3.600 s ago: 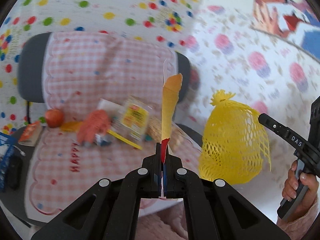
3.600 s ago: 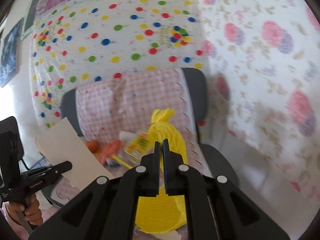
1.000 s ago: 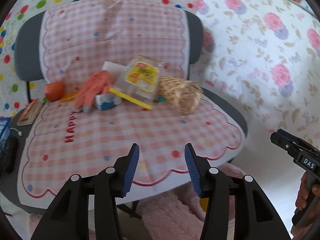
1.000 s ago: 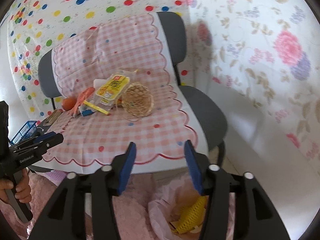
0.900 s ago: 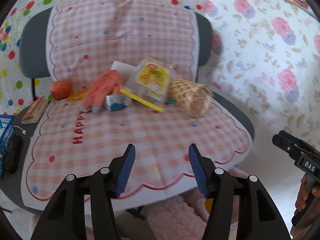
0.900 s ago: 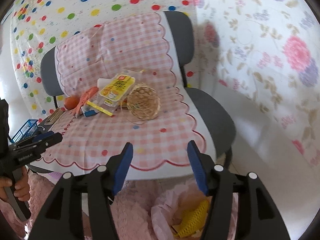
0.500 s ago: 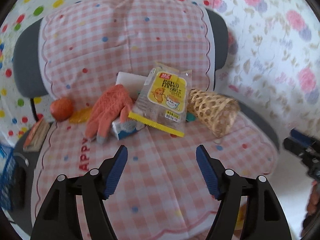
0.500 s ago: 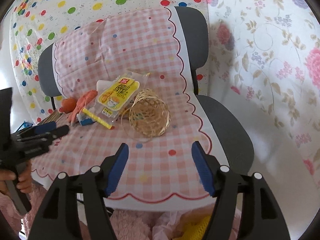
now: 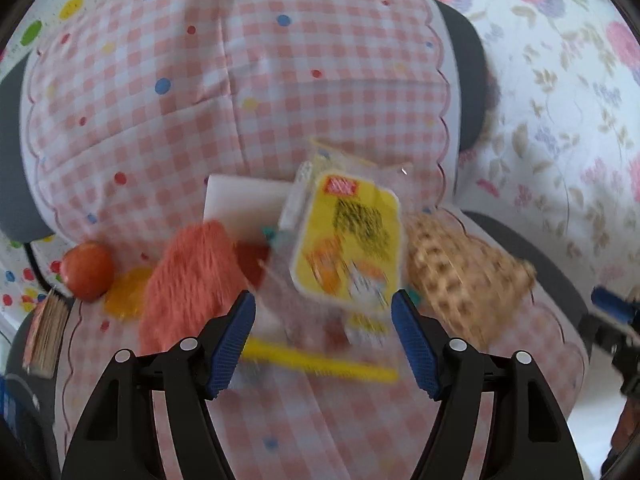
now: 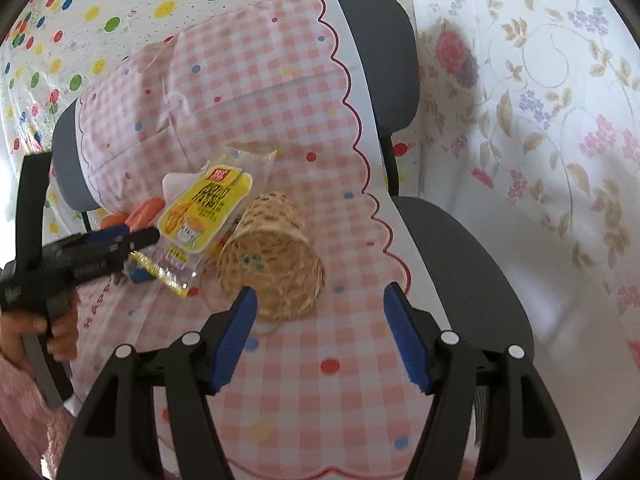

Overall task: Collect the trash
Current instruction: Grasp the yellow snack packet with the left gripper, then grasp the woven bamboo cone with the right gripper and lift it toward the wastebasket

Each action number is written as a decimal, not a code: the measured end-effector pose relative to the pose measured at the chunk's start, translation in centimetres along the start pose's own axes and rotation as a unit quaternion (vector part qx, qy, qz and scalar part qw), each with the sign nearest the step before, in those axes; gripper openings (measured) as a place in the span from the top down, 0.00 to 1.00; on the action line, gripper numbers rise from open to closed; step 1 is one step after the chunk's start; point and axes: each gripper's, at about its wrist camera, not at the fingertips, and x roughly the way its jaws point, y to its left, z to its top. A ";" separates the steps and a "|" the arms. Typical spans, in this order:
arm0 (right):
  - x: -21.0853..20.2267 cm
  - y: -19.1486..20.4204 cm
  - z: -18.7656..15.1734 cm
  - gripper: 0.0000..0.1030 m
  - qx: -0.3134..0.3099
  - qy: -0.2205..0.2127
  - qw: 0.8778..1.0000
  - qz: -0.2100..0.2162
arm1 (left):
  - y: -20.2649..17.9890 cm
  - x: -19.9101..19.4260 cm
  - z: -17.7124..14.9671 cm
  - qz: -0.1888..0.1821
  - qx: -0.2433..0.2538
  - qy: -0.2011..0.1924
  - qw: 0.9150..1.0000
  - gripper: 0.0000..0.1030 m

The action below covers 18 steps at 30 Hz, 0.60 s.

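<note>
A grey office chair carries a pink checked cloth, and near the back edge of its seat lie a tipped wicker basket and, just beside it, a yellow snack wrapper leaning over an orange glove. The left gripper hangs with jaws wide apart and empty, close before the wrapper. The right gripper is also apart and empty, just before the basket.
</note>
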 end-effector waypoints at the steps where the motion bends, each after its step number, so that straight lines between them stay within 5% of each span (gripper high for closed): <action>1: 0.4 0.0 0.3 0.37 -0.001 0.000 1.000 0.001 | 0.3 0.7 0.7 -0.011 0.001 0.008 1.000 0.33; 10: 3.1 -0.3 1.3 0.37 0.002 0.014 1.000 -0.002 | 1.7 6.4 3.4 -0.070 -0.007 0.069 0.995 0.36; 16: 3.6 -0.7 1.3 0.37 0.004 0.024 1.000 -0.009 | 2.3 7.6 3.5 -0.105 -0.029 0.086 0.990 0.63; 18: 3.4 -0.9 1.3 0.37 0.005 0.024 1.000 -0.011 | 2.1 6.8 3.5 -0.123 -0.032 0.079 0.989 0.85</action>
